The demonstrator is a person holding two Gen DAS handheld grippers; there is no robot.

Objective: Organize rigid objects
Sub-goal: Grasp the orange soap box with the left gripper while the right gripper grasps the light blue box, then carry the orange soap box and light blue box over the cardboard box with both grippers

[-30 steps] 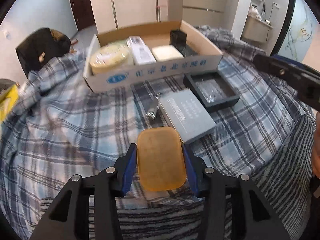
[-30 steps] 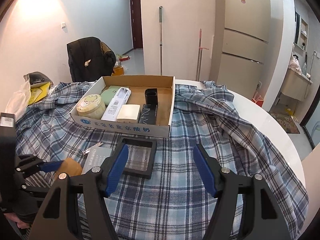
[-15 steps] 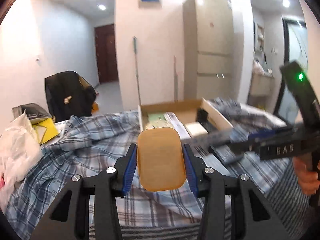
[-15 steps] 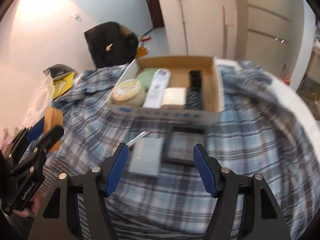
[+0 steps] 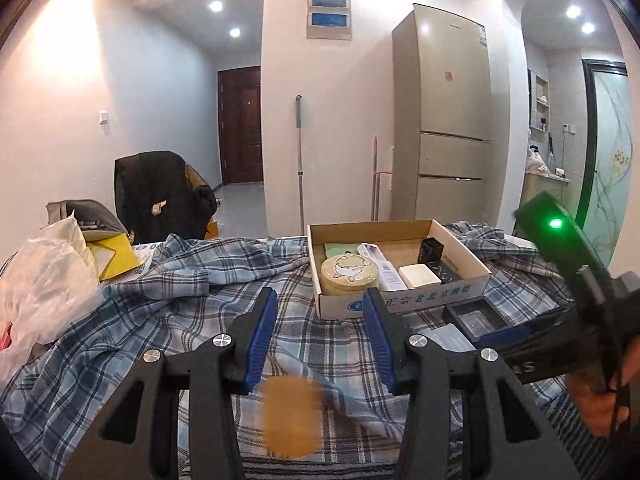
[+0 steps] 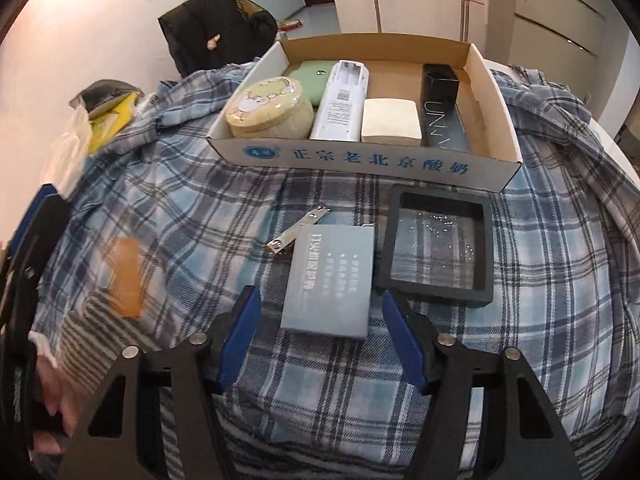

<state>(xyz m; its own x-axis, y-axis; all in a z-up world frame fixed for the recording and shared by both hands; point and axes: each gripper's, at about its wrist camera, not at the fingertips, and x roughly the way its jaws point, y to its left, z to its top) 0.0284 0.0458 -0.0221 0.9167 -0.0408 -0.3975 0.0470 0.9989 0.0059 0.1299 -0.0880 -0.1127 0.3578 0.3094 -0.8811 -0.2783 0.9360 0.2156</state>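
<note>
- You see a bright room lit by small round ceiling lamps (image 5: 215,6), with a warm glow on the wall at top left.
- Both pictures bend at the edges and go black in the corners.
- The flat orange soap-like bar (image 5: 291,416) is smeared by blur; so is it in the right view.
- The black square tray's clear film (image 6: 438,249) sparkles with glare.
- A tiny green light (image 5: 555,223) shines.

Both grippers are black, angular frames with triangular cut-outs and round silver screw heads along the arms. Each finger (image 5: 262,336) carries a long blue pad on its inner face. In the left wrist view, the right gripper (image 5: 532,330) shows a lit green light on its housing and pale lettering on its side.
</note>
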